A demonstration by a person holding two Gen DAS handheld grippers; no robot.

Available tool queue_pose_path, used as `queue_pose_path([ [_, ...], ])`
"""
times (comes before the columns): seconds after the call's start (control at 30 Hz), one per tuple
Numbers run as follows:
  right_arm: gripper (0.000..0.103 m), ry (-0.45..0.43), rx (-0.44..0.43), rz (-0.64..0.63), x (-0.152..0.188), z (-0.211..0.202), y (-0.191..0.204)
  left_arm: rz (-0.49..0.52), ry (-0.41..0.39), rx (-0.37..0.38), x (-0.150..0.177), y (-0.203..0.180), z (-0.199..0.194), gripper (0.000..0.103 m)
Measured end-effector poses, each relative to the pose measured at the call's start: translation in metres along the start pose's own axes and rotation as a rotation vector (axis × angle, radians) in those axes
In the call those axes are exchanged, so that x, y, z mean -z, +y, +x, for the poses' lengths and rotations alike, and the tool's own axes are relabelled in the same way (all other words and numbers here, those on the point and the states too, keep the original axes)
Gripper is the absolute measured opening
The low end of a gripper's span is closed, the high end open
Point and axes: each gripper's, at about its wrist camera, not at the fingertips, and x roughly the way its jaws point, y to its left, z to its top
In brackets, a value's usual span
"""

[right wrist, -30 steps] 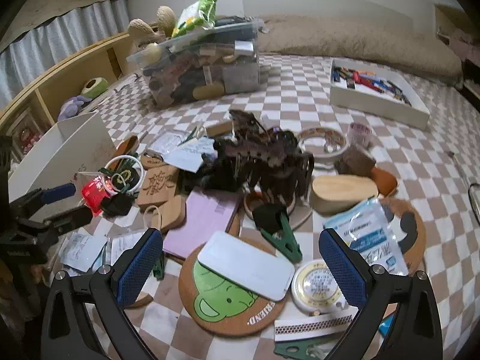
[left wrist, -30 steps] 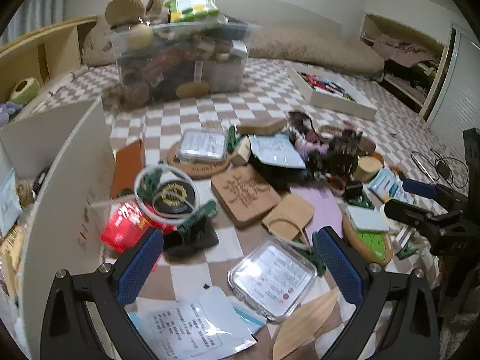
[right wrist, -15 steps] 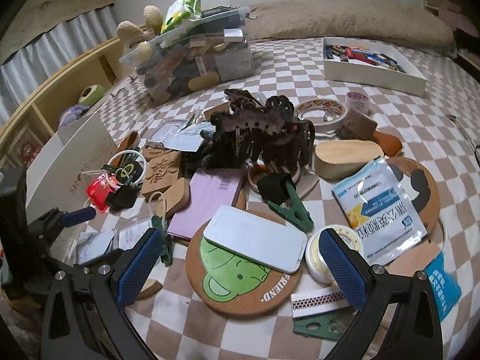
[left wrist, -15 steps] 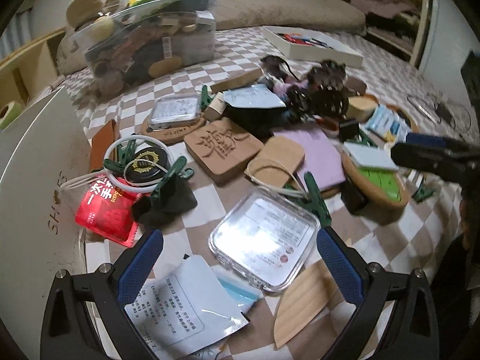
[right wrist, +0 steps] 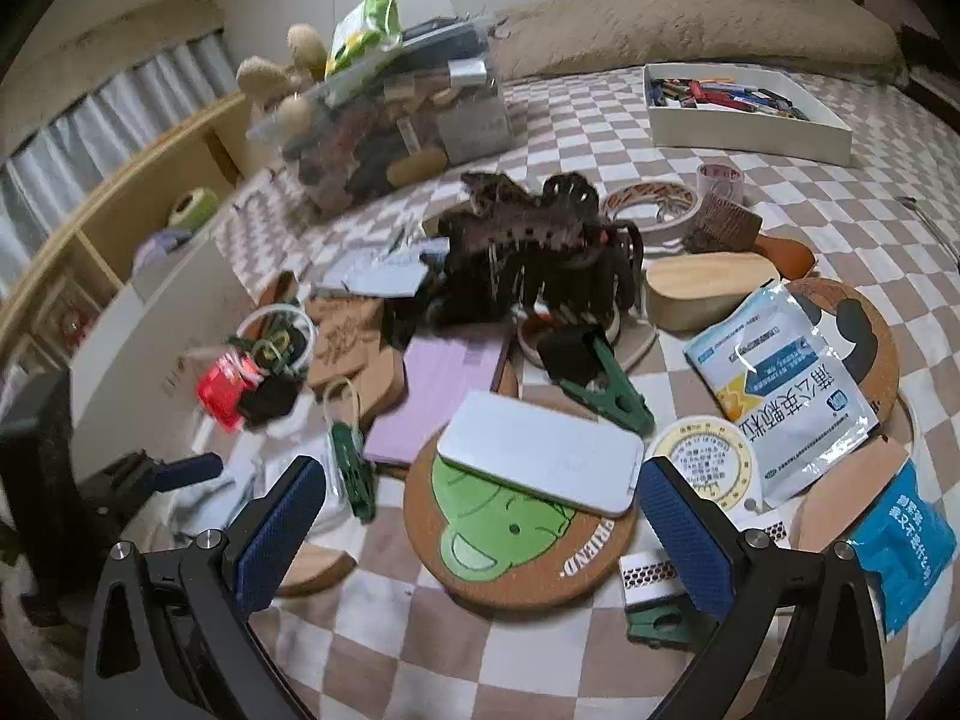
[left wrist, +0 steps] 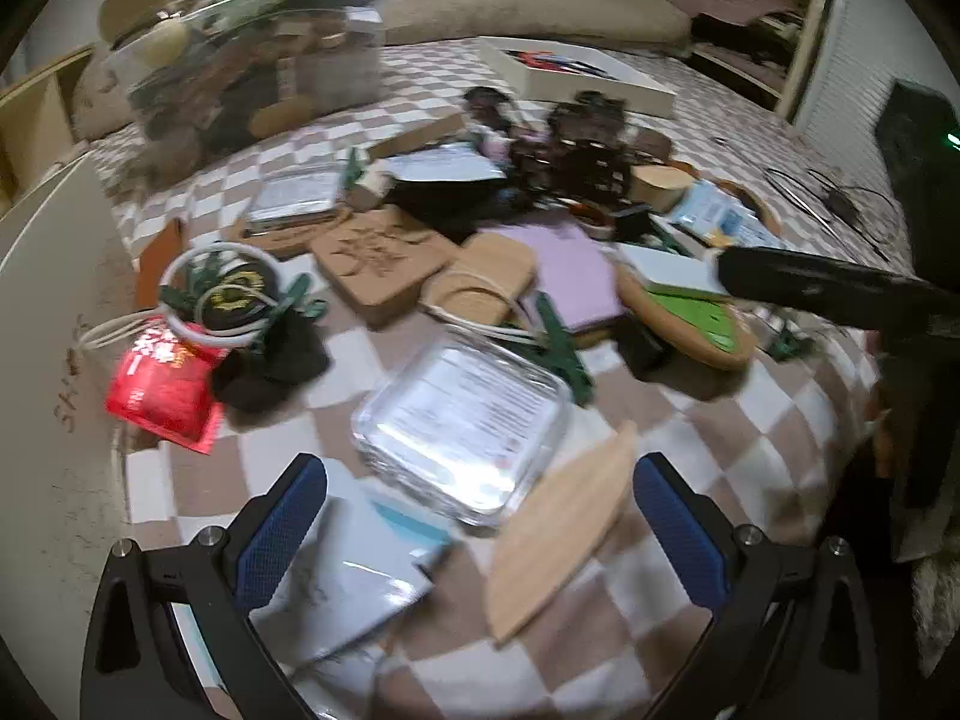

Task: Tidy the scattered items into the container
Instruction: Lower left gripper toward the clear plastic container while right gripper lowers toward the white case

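Observation:
Many small items lie scattered on a checkered cloth. My left gripper (left wrist: 480, 528) is open, low over a clear plastic case (left wrist: 462, 414), a white packet (left wrist: 342, 576) and a wooden leaf-shaped piece (left wrist: 558, 534). My right gripper (right wrist: 480, 528) is open above a white flat case (right wrist: 540, 459) resting on a round cork coaster with a green face (right wrist: 516, 534). A white box (left wrist: 54, 420) stands at the left edge; it shows as the white box (right wrist: 144, 348) in the right wrist view. The left gripper's blue fingertip (right wrist: 180, 471) shows there too.
A red packet (left wrist: 162, 384), green clips (right wrist: 606, 384), hair claws (right wrist: 534, 252), a purple pad (right wrist: 438, 390), sachets (right wrist: 786, 384) and tape rolls (right wrist: 651, 204) crowd the cloth. A full clear bin (right wrist: 396, 126) and a white tray of pens (right wrist: 744, 114) stand farther back.
The left gripper has dropped lower and moved forward over the clear case and wooden piece. The right gripper has edged closer to the green-face coaster. Both stay open.

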Motion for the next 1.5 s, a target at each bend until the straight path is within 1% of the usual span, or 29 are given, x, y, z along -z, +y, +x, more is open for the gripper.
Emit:
queue_pose_path([
  [0.13,0.103,0.009,0.0,-0.017,0.001,0.002,0.003,0.029,0.011,0.05,0.003,-0.01,-0.002,0.103],
  [0.27,0.103,0.007,0.001,-0.007,0.001,0.001,0.001,-0.011,0.098,0.129,0.011,-0.012,0.008,0.103],
  [0.33,0.103,0.01,-0.001,0.007,0.001,0.002,-0.001,-0.008,0.116,0.151,0.014,-0.016,0.009,0.103],
  [0.43,0.103,0.015,-0.003,0.021,0.001,0.003,-0.003,-0.02,0.135,0.235,0.016,-0.022,0.008,0.103],
  [0.57,0.103,0.017,-0.004,0.019,0.0,0.003,-0.003,-0.003,0.139,0.244,0.015,-0.028,0.011,0.103],
  [0.73,0.103,0.023,0.001,0.024,0.001,0.004,-0.004,-0.019,0.136,0.29,0.01,-0.029,0.012,0.103],
  [0.9,0.103,0.028,0.003,0.04,0.001,0.005,-0.006,-0.009,0.132,0.308,0.009,-0.032,0.014,0.103],
  [1.13,0.103,0.035,-0.012,0.053,0.0,0.007,-0.008,0.002,0.133,0.409,0.004,-0.045,0.016,0.103],
  [1.23,0.103,0.045,-0.03,0.059,0.001,0.009,-0.009,0.029,0.129,0.428,0.005,-0.05,0.013,0.103],
  [1.33,0.103,0.053,-0.053,0.081,0.001,0.011,-0.012,0.025,0.111,0.445,0.003,-0.048,0.008,0.103],
  [1.37,0.103,0.059,-0.058,0.089,0.001,0.012,-0.014,0.022,0.099,0.438,0.002,-0.046,0.006,0.103],
  [1.43,0.103,0.071,-0.06,0.101,0.001,0.015,-0.016,0.018,0.06,0.384,0.0,-0.04,0.0,0.103],
  [1.5,0.103,0.083,-0.061,0.111,0.001,0.019,-0.018,-0.005,0.042,0.352,-0.001,-0.034,-0.002,0.103],
])
